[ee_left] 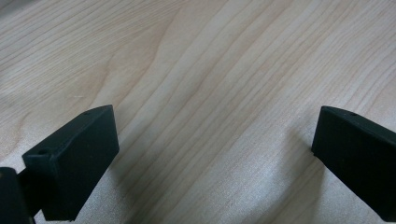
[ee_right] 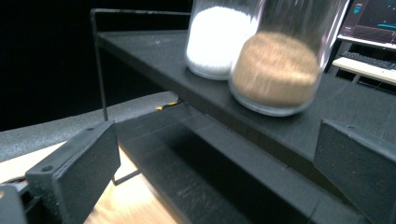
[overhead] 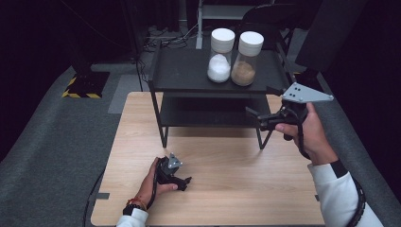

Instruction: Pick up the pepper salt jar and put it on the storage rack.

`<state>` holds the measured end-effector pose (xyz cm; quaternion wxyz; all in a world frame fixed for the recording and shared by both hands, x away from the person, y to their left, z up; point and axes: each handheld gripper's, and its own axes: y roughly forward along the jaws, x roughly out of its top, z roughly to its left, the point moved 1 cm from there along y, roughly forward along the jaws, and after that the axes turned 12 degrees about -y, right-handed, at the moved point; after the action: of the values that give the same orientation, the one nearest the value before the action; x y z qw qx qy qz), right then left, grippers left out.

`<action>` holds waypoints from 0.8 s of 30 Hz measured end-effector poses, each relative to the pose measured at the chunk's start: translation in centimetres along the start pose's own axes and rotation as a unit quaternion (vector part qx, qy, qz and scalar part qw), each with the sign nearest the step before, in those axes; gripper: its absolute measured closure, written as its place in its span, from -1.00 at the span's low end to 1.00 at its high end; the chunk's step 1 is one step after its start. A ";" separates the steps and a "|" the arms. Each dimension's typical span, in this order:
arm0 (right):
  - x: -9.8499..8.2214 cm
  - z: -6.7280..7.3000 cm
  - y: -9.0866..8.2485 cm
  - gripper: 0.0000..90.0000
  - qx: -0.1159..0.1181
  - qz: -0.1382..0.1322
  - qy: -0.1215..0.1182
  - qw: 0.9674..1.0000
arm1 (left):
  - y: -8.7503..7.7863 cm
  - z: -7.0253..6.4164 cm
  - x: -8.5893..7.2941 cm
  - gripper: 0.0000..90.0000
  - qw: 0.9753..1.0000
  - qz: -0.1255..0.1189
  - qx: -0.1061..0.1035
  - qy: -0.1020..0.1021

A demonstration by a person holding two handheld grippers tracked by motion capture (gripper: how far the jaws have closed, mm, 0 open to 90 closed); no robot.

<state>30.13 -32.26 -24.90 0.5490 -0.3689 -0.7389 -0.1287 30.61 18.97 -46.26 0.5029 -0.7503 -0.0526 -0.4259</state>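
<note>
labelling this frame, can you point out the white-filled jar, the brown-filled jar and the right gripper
white-filled jar [overhead: 219, 67], high view, on its white contents.
brown-filled jar [overhead: 244, 72], high view, on its brown contents.
right gripper [overhead: 257, 119], high view, midway between its fingertips.

The table [overhead: 227, 189] is pale wood with a fine grain pattern; the shelf [overhead: 189, 71] is black; one jar [overhead: 220, 56] holds white grains, the other jar [overhead: 246, 59] brown; both lids are white; the floor mat [overhead: 47, 142] is grey; a yellow-and-black striped plate [overhead: 81, 94] lies there.
</note>
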 end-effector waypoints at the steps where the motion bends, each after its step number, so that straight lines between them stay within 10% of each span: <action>1: -0.3 0.1 -0.1 -1.00 0.003 0.001 -0.001 1.000 | 0.0 0.0 0.0 -0.99 1.000 0.000 0.000 0.000; 24: -8.5 2.4 -1.7 -1.00 0.034 0.046 0.014 0.998 | 0.0 -0.1 0.0 -0.99 1.000 0.000 0.002 -0.002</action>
<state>28.33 -35.48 -33.14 0.5771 -0.3814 -0.7173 -0.0835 30.56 18.86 -46.26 0.5041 -0.7500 -0.0546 -0.4246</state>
